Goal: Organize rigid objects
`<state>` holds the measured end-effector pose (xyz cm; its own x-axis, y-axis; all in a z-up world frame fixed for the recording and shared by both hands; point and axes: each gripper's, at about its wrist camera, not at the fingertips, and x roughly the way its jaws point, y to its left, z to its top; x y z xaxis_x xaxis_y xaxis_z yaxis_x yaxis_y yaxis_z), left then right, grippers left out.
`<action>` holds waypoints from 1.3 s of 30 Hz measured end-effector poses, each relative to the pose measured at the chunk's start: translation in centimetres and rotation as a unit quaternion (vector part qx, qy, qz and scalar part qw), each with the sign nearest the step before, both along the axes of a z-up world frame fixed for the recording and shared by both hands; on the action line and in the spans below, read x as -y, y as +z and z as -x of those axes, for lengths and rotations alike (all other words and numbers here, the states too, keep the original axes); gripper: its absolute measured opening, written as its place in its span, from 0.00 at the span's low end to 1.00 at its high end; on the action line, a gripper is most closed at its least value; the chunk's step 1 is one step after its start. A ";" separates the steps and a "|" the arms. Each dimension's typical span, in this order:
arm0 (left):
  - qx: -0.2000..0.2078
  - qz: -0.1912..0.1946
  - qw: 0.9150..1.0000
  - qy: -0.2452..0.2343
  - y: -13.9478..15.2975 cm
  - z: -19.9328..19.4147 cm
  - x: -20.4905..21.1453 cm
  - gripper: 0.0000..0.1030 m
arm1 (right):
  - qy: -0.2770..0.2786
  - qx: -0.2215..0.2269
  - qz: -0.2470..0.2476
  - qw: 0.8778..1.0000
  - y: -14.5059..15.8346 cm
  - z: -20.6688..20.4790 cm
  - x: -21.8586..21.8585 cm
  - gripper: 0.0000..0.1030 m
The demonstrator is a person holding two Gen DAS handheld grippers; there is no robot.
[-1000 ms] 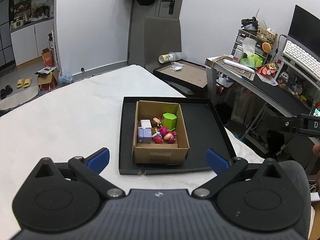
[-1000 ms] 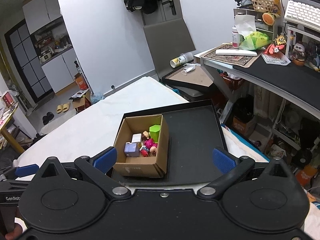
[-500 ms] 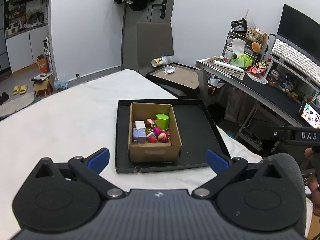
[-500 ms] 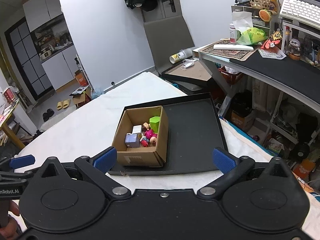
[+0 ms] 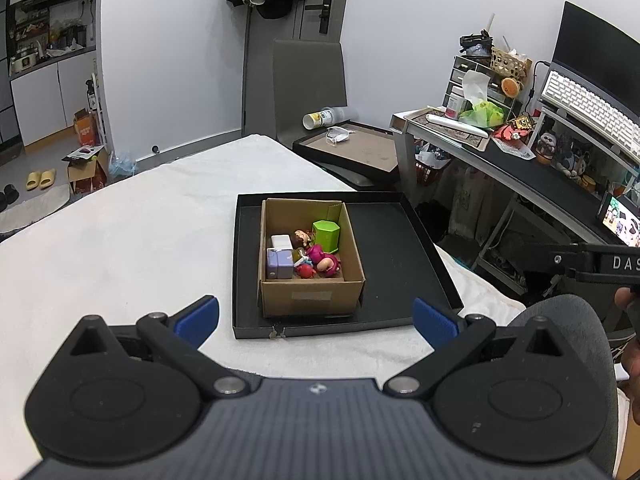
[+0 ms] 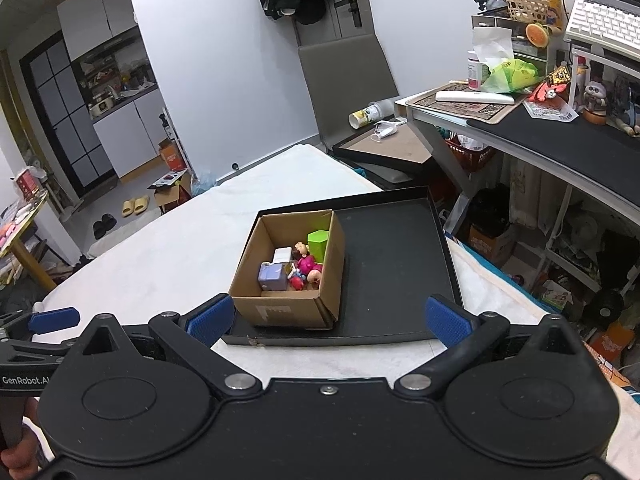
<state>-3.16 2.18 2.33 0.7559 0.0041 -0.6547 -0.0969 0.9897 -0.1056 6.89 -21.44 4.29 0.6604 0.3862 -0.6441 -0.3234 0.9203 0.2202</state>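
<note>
A cardboard box (image 5: 311, 296) stands in the left half of a black tray (image 5: 400, 248) on the white-covered table. It holds a green hexagonal container (image 5: 326, 235), a purple cube (image 5: 279, 263), a white block (image 5: 281, 241), a doll in pink (image 5: 318, 254) and a small red piece (image 5: 305, 271). My left gripper (image 5: 316, 320) is open and empty, pulled back in front of the tray. My right gripper (image 6: 326, 322) is open and empty, also in front of the tray (image 6: 400, 264) and box (image 6: 286, 312).
The white table (image 5: 120, 240) stretches left and back. A cluttered desk (image 5: 520, 152) with a keyboard stands at the right. A grey chair (image 5: 308, 80) and a framed board (image 5: 352, 148) lie behind the table. The other gripper's arm (image 5: 592, 264) shows at the right.
Both grippers have drawn back from the tray, so the box looks smaller and farther. Both stay open. The box contents have not moved.
</note>
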 end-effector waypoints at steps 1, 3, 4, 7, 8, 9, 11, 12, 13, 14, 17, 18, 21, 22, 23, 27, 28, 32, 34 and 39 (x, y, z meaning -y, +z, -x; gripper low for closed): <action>0.000 -0.001 1.000 0.000 0.0 0.0 0.0 0.99 | -0.001 0.000 0.000 1.000 0.0 0.0 0.0 1.00; 0.000 -0.001 1.000 0.001 0.0 0.1 0.0 0.99 | -0.001 0.001 -0.001 1.000 0.0 0.0 0.0 1.00; 0.000 -0.001 1.000 0.002 -0.1 0.1 0.0 0.99 | 0.000 0.001 -0.001 1.000 0.0 0.1 0.0 1.00; -0.004 -0.002 1.000 0.007 -0.2 0.1 -0.1 0.99 | 0.002 0.000 0.000 1.000 0.0 0.2 0.0 1.00; -0.004 -0.001 1.000 0.008 -0.2 0.2 -0.1 0.99 | 0.003 0.000 0.001 1.000 -0.1 0.3 -0.1 1.00; -0.004 0.000 1.000 0.008 -0.2 0.2 -0.2 0.99 | 0.004 0.001 0.001 1.000 0.0 0.3 -0.1 1.00; -0.002 -0.001 1.000 0.008 -0.1 0.3 -0.2 0.99 | 0.007 0.001 0.003 1.000 0.0 0.4 -0.2 1.00; -0.001 -0.002 1.000 0.008 -0.1 0.3 -0.2 0.99 | 0.008 0.001 0.003 1.000 0.0 0.4 -0.3 1.00; -0.001 -0.002 1.000 0.008 0.0 0.4 -0.3 0.99 | 0.008 0.001 0.003 1.000 0.0 0.5 -0.3 1.00; -0.001 -0.002 1.000 0.008 0.0 0.4 -0.2 0.99 | 0.009 0.002 0.003 1.000 0.0 0.5 -0.3 1.00; -0.001 -0.003 1.000 0.008 0.0 0.4 -0.3 0.99 | 0.006 0.005 0.005 1.000 0.0 0.5 -0.3 1.00; -0.002 -0.003 1.000 0.008 0.0 0.4 -0.3 0.99 | 0.005 0.005 0.005 1.000 0.0 0.6 -0.3 1.00; -0.001 -0.004 1.000 0.009 0.0 0.4 -0.3 0.99 | 0.005 0.005 0.005 1.000 0.0 0.6 -0.3 1.00; -0.001 -0.003 1.000 0.008 0.0 0.4 -0.3 0.99 | 0.004 0.004 0.004 1.000 0.0 0.6 -0.2 1.00; 0.000 -0.003 1.000 0.008 0.0 0.5 -0.3 0.99 | 0.004 0.004 0.004 1.000 0.0 0.6 -0.2 1.00; 0.000 -0.004 1.000 0.010 0.1 0.6 -0.3 0.99 | 0.004 0.005 0.004 1.000 0.1 0.6 -0.2 1.00; 0.000 -0.004 1.000 0.010 0.1 0.6 -0.2 0.99 | 0.004 0.005 0.004 1.000 0.1 0.7 -0.2 1.00; 0.001 -0.004 1.000 0.009 0.2 0.6 -0.2 0.99 | 0.006 0.007 0.004 1.000 0.2 0.8 -0.1 1.00; 0.002 -0.005 1.000 0.008 0.3 0.7 -0.2 0.99 | 0.006 0.007 0.004 1.000 0.2 0.8 -0.1 1.00; 0.004 -0.007 1.000 0.005 0.7 0.8 0.0 0.99 | 0.009 0.004 -0.003 1.000 0.2 0.8 0.1 1.00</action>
